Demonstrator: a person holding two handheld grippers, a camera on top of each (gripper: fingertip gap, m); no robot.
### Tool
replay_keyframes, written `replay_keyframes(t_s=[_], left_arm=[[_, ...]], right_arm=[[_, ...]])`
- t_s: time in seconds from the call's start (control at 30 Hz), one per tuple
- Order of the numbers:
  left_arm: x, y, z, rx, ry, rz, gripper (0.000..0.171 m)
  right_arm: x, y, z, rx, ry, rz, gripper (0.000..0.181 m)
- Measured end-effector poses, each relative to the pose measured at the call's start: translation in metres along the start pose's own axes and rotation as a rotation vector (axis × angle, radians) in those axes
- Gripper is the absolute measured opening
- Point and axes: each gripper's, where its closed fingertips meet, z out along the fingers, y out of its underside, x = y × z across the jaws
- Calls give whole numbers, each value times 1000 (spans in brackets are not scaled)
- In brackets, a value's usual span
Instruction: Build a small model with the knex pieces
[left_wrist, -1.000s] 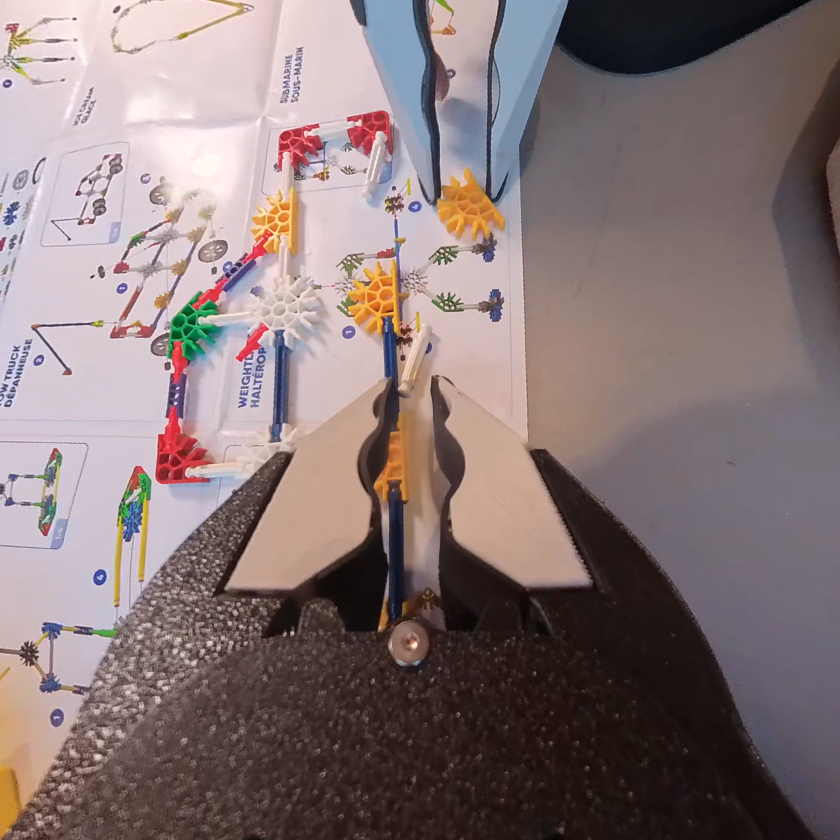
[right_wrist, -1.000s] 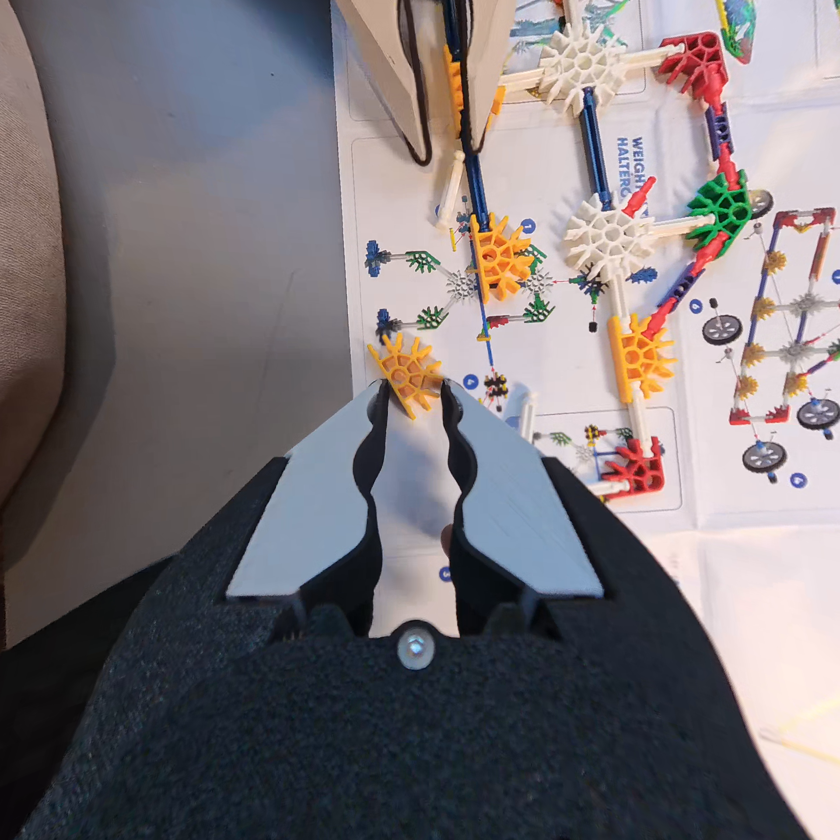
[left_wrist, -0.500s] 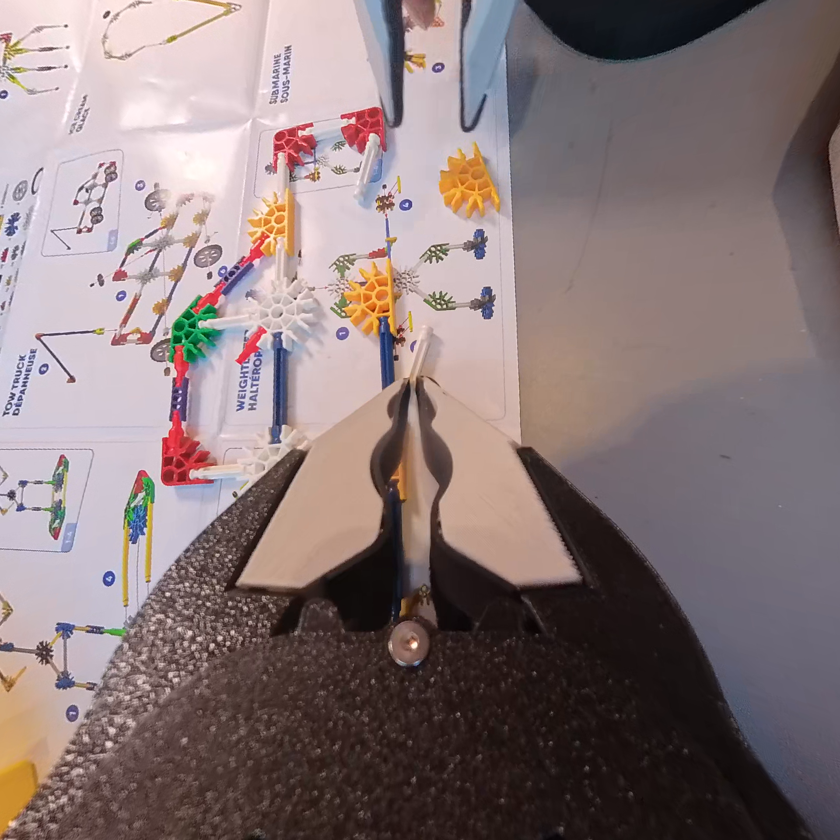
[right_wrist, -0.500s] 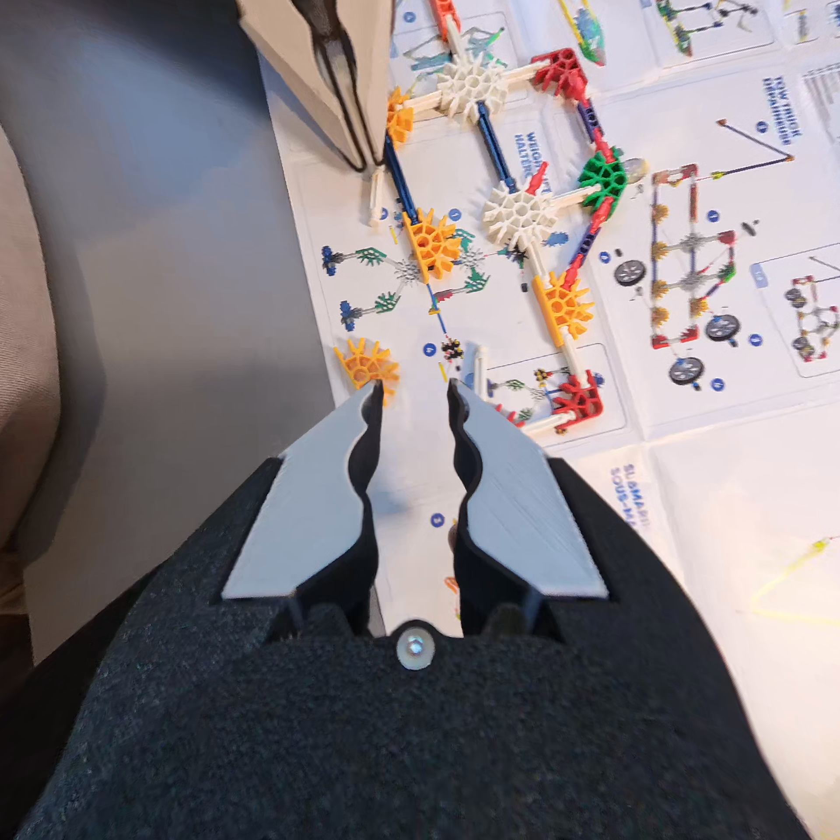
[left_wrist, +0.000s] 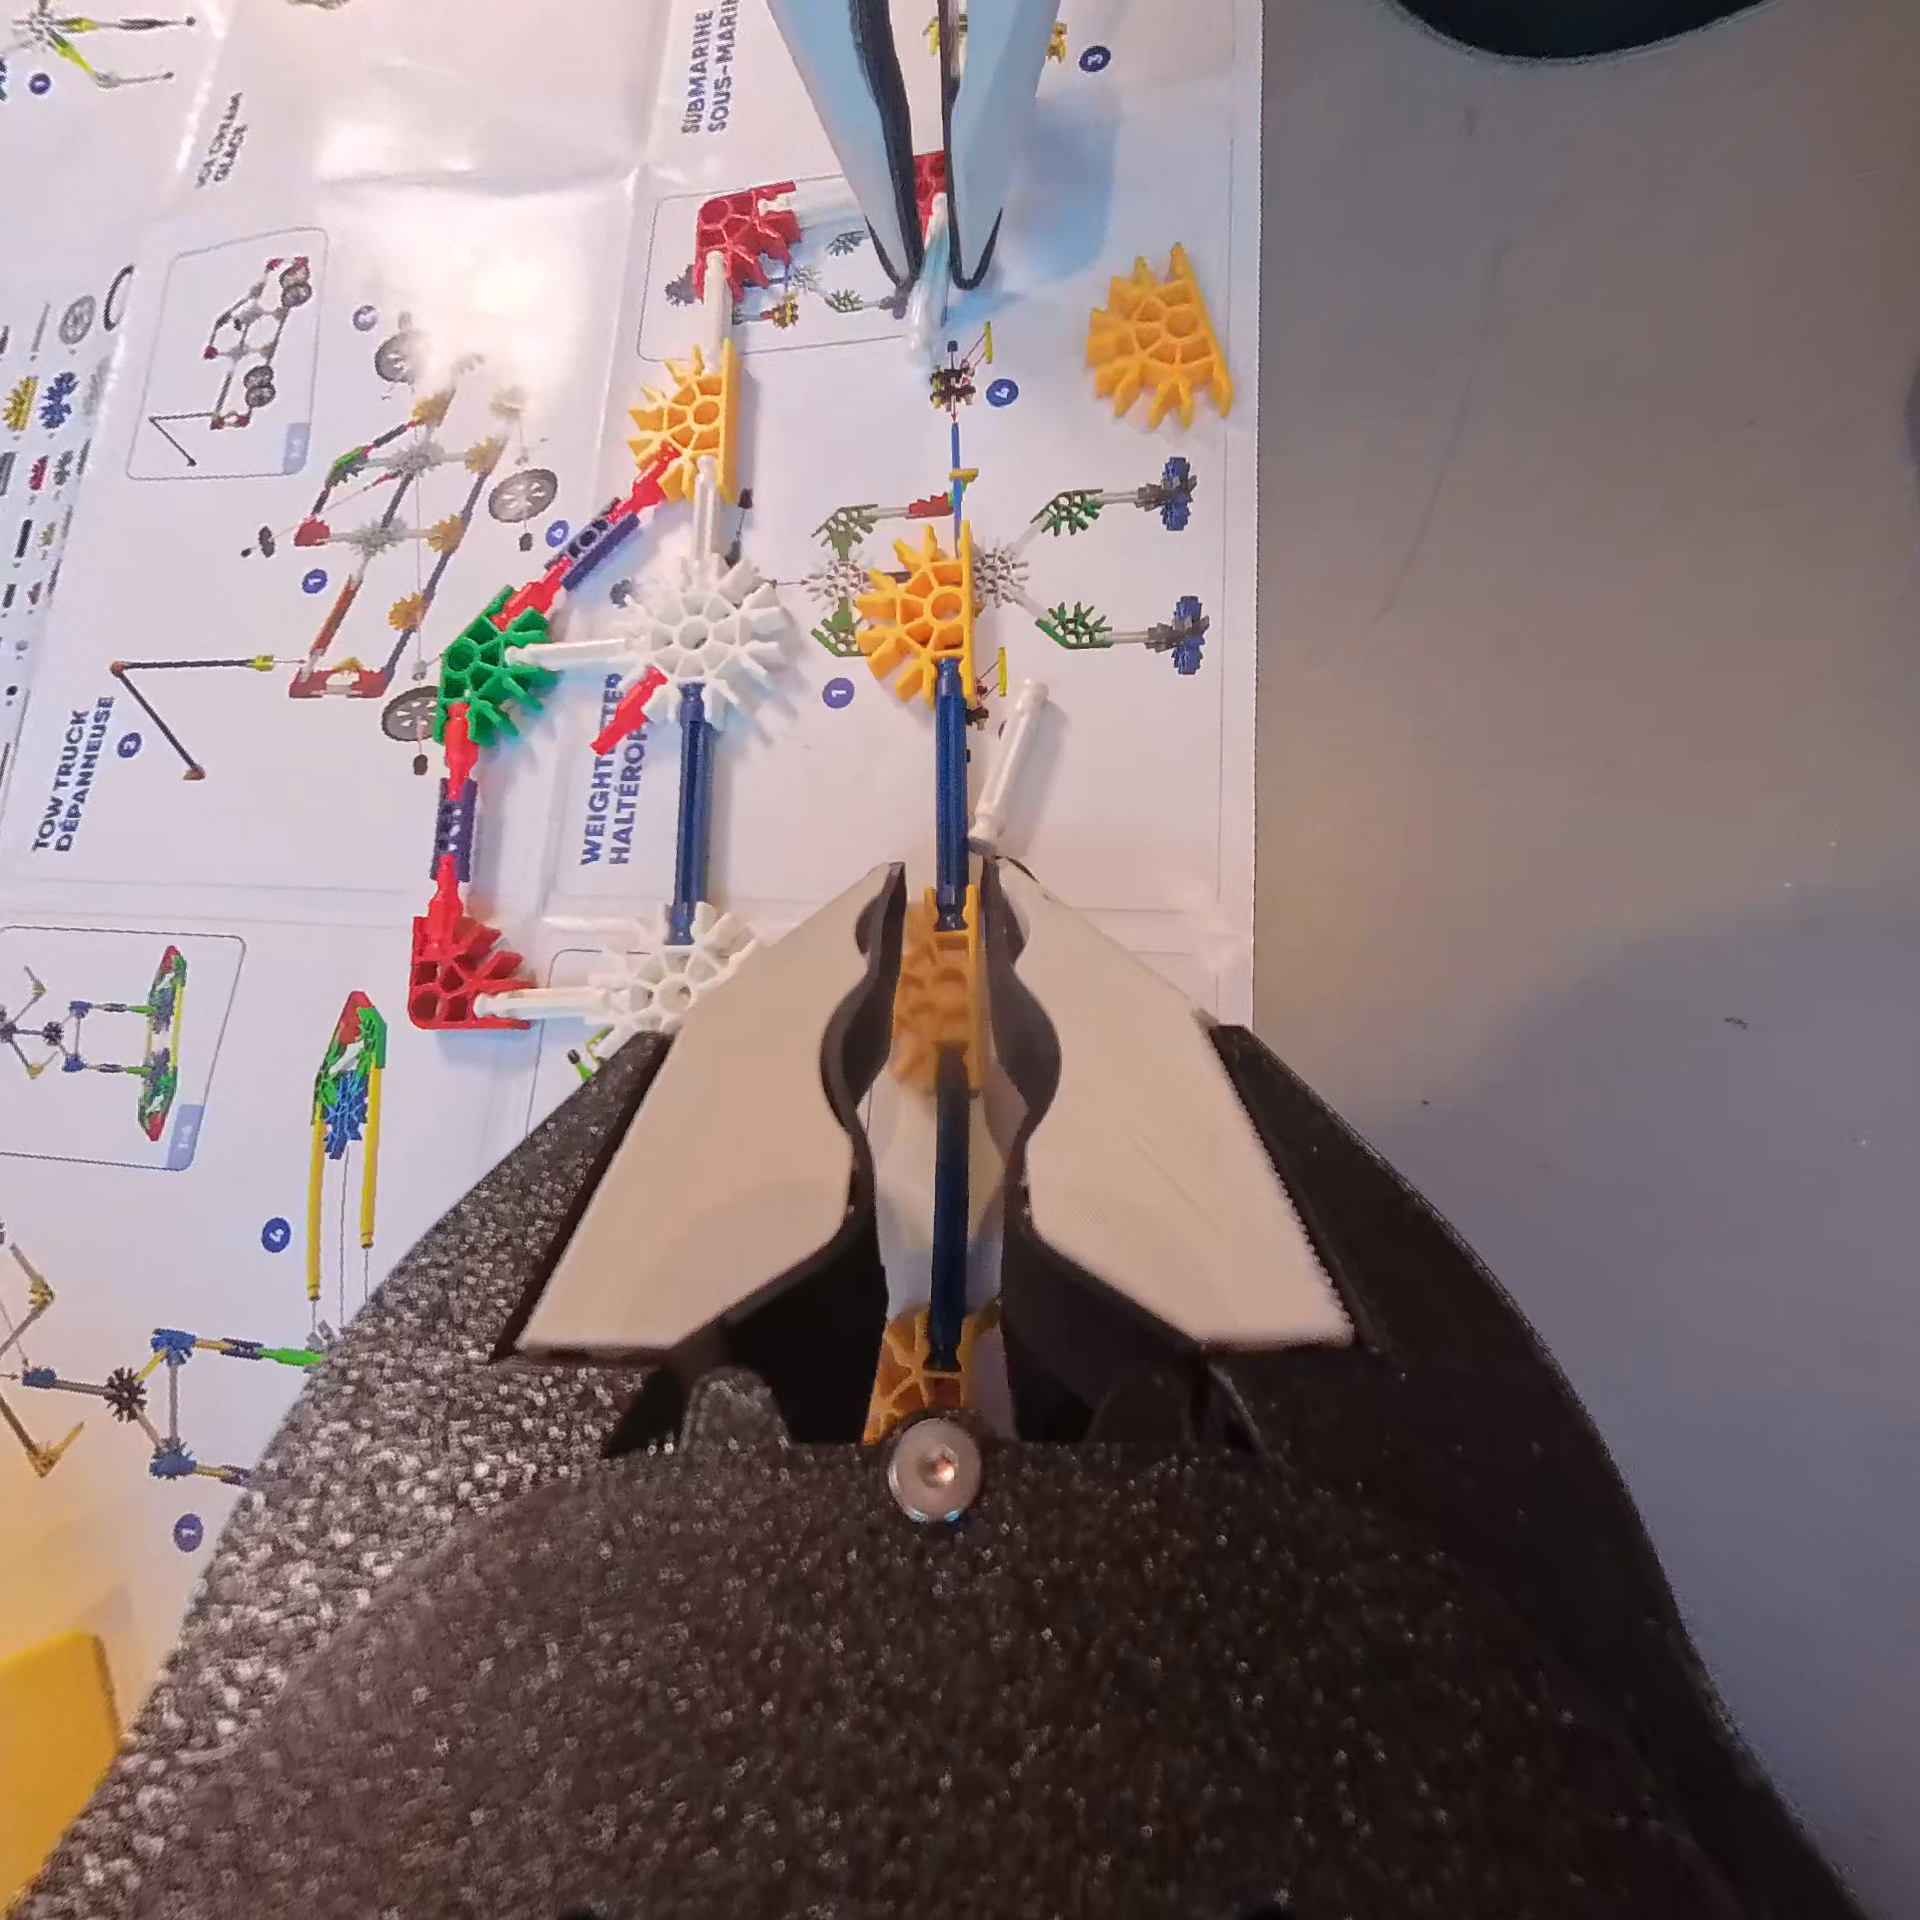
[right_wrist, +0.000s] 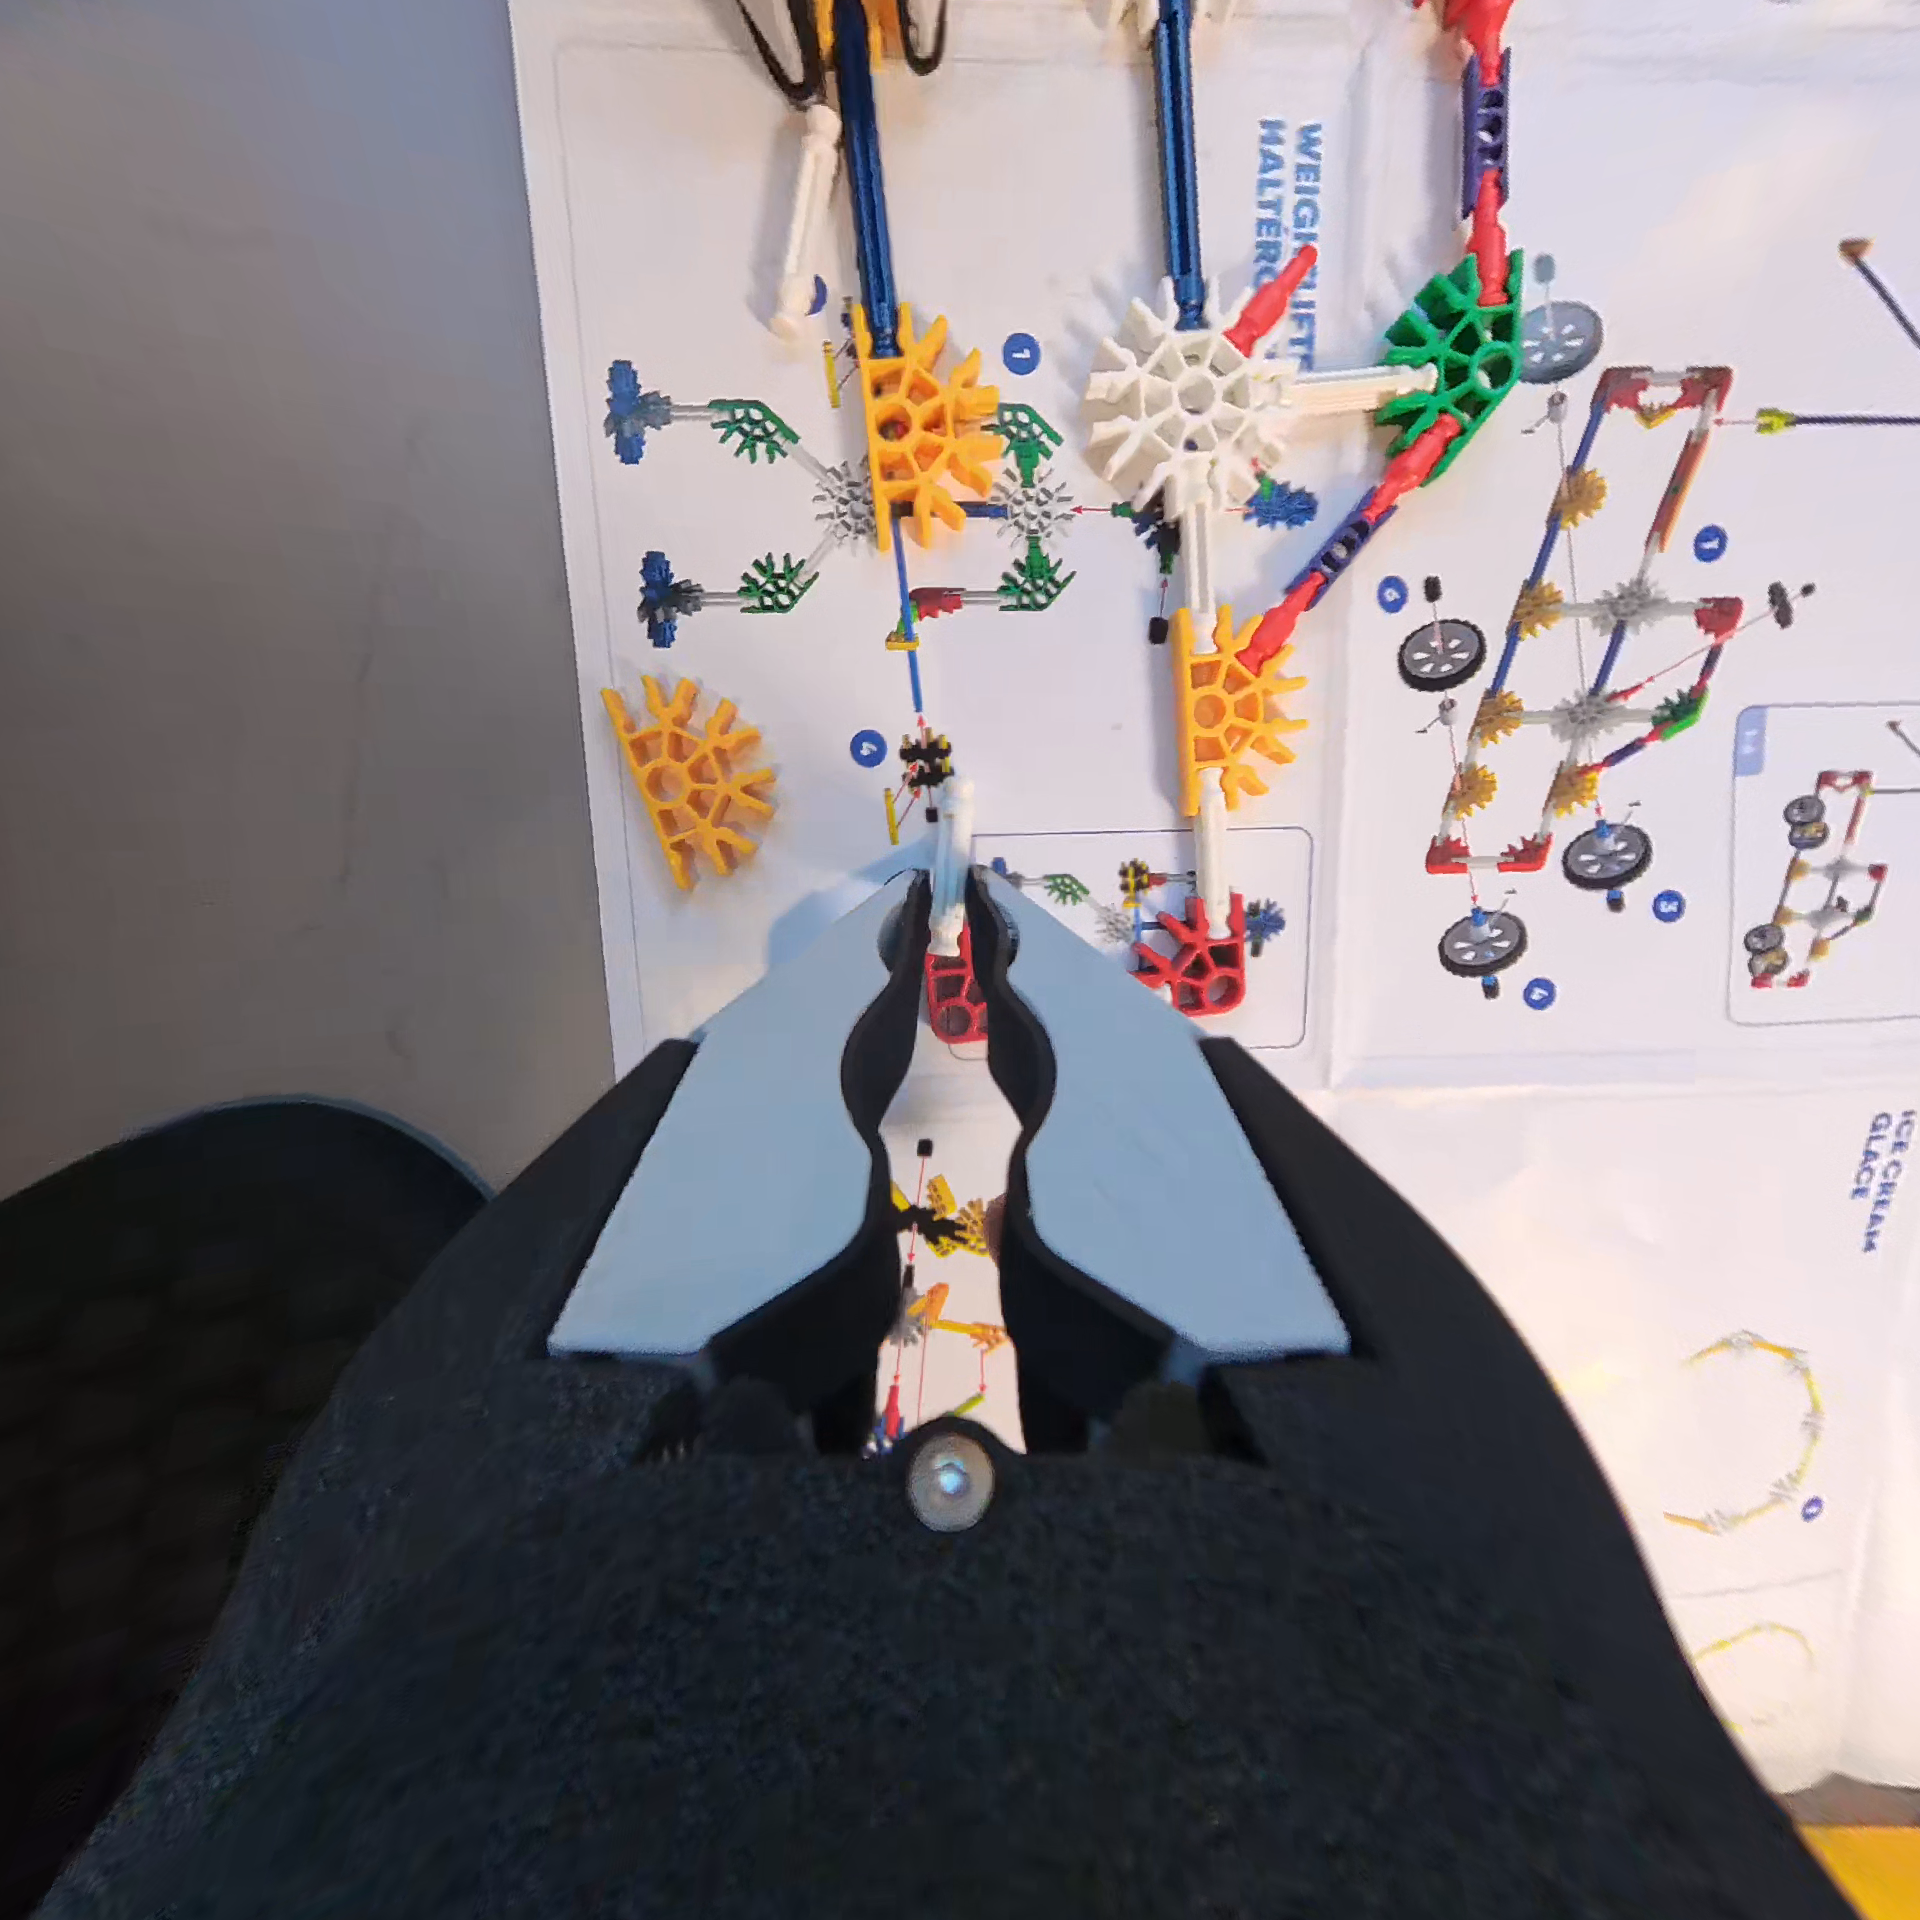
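Grey tabletop (left_wrist: 1558, 727) under a white instruction sheet (left_wrist: 416, 156) bearing a rod-and-connector frame (left_wrist: 686, 644). Left gripper (left_wrist: 940, 883) clamped on a yellow connector (left_wrist: 935, 987), its blue rod (left_wrist: 948, 790) running straight ahead. Right gripper (right_wrist: 948, 883) pinching a white rod (right_wrist: 951, 852), pointing forward past the fingertips. Loose yellow connector (right_wrist: 691, 779) just left.

Grey tabletop (left_wrist: 1558, 727) under warm indoor light

The smooth, matte surface carries soft shadows. A dark rounded cushion-like shape (right_wrist: 208, 1247) sits at its near edge in the right wrist view, and a yellow patch (left_wrist: 42, 1745) shows at the left wrist view's corner.
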Motion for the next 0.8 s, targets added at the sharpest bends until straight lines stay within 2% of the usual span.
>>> replay_keyframes(t_s=[0.17, 0.37, 0.5, 0.63, 0.8], left_arm=[[2, 0, 0, 8, 12, 9, 9], [2, 0, 0, 17, 21, -3, 9], [2, 0, 0, 22, 28, -11, 9], [2, 0, 0, 25, 31, -14, 9], [2, 0, 0, 27, 33, -15, 8]], right_arm=[[1, 2, -1, 7, -20, -61, 6], [-2, 4, 1, 41, -52, -44, 7], [-2, 5, 0, 60, -59, -24, 18], [-1, 3, -10, 84, -60, -16, 19], [2, 4, -19, 53, -50, -23, 3]])
